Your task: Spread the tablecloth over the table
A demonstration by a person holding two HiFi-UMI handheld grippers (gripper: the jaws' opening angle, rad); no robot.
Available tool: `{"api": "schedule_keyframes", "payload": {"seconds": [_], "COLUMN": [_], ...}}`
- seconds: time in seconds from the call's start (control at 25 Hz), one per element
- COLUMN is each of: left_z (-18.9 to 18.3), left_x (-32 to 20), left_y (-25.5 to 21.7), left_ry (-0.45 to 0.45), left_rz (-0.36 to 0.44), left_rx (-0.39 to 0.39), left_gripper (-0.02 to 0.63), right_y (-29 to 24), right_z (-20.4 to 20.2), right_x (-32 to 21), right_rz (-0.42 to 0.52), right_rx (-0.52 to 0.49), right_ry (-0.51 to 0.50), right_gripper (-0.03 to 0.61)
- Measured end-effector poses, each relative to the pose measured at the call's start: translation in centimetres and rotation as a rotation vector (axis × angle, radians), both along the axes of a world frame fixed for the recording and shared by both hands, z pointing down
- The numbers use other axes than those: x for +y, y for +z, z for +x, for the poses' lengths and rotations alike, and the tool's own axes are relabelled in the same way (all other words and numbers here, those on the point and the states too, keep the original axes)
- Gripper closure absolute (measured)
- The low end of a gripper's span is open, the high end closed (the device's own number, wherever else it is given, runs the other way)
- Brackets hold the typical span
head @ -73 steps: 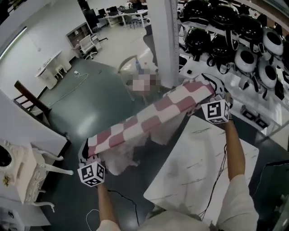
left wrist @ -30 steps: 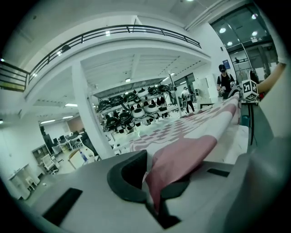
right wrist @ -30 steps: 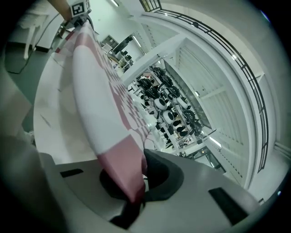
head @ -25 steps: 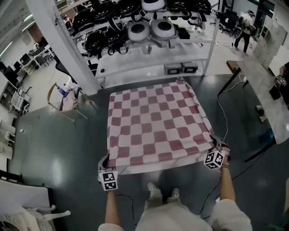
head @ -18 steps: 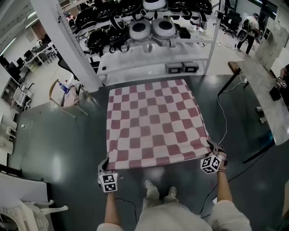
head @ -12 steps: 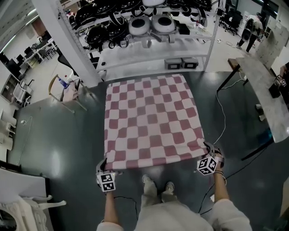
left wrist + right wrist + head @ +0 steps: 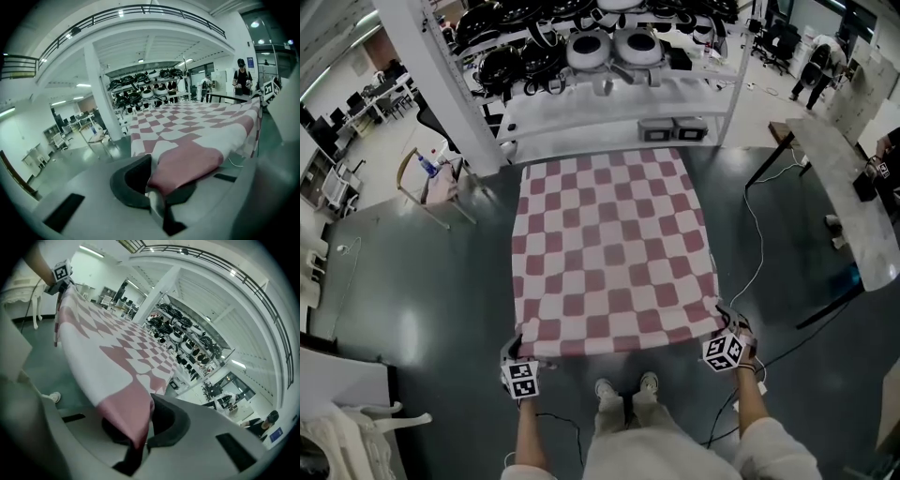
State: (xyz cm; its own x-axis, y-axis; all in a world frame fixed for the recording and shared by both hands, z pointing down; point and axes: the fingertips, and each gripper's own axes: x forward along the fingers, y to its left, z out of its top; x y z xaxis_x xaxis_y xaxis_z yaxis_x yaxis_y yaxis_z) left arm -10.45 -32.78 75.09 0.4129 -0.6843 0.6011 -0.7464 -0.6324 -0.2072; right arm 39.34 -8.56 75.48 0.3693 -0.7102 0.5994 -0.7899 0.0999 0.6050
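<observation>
At the centre of the head view, the tablecloth (image 7: 609, 253) is stretching out flat. The left hand-held gripper (image 7: 517, 349) and right hand-held gripper (image 7: 724, 330) are clamping its near corners at lower frame. Uneven pulling may skew it.

Matt cloth tablecloth (image 7: 609, 253) (slightly rippled), glossy reflective floor (image 7: 422, 281), smooth matt plastic jaws

The table is hidden under the checked tablecloth (image 7: 612, 253), which spreads flat across it. Around it is a dark, glossy floor (image 7: 422, 300). A thin cable (image 7: 759, 246) trails over the floor on the right, and a chair (image 7: 424, 192) stands at the left.
</observation>
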Motion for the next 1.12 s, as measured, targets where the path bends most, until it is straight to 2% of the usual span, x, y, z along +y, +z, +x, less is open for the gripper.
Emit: {"api": "schedule_keyframes", "payload": {"seconds": [0.08,0.2,0.24,0.28,0.32,0.36,0.44,0.52,0.6,0.68,0.72,0.88,1.0,1.12], "left_z": [-0.1,-0.1,0.0,0.1,0.3,0.2,0.2,0.5,0.9,0.9,0.8,-0.1,-0.3,0.1], "left_x": [-0.1,-0.1,0.0,0.3,0.8,1.3,2.1,2.6,3.3,4.1,4.4,4.8,4.7,4.3], "left_y": [1.1,3.9,5.1,6.3,7.5,8.7,10.8,12.3,13.3,14.1,14.5,15.2,14.3,11.8], "left_ry": [0.029,0.075,0.091,0.11,0.131,0.153,0.204,0.266,0.328,0.357,0.353,0.271,0.197,0.137], "left_rz": [0.002,0.002,-0.006,-0.02,-0.037,-0.052,-0.058,-0.031,0.002,0.015,0.015,-0.017,-0.039,-0.027], "left_rx": [-0.017,-0.069,-0.086,-0.105,-0.128,-0.158,-0.225,-0.293,-0.351,-0.375,-0.372,-0.302,-0.217,-0.125], "left_gripper": [0.584,0.583,0.581,0.558,0.489,0.451,0.401,0.338,0.181,0.173,0.173,0.173,0.175,0.182], "right_y": [1.4,4.7,5.8,6.9,7.9,8.9,10.8,12.5,13.8,14.9,15.4,16.5,15.1,12.4], "right_z": [-0.7,-1.4,-1.5,-1.6,-1.8,-2.0,-2.6,-3.0,-3.5,-4.1,-4.4,-5.7,-6.0,-6.3], "right_x": [0.4,0.6,0.7,1.0,1.4,1.8,2.5,3.0,3.6,4.2,4.4,4.8,4.4,3.5], "right_rz": [-0.021,-0.073,-0.088,-0.105,-0.123,-0.143,-0.175,-0.201,-0.213,-0.207,-0.204,-0.188,-0.126,-0.035], "right_rx": [-0.021,-0.032,-0.031,-0.03,-0.029,-0.025,-0.007,0.012,0.014,-0.002,-0.014,-0.064,-0.109,-0.166], "right_ry": [0.009,-0.004,-0.005,-0.003,-0.002,-0.004,-0.014,-0.03,-0.04,-0.039,-0.038,-0.033,0.012,0.075], "right_gripper": [0.536,0.455,0.449,0.435,0.418,0.4,0.37,0.326,0.265,0.225,0.197,0.196,0.25,0.337]}}
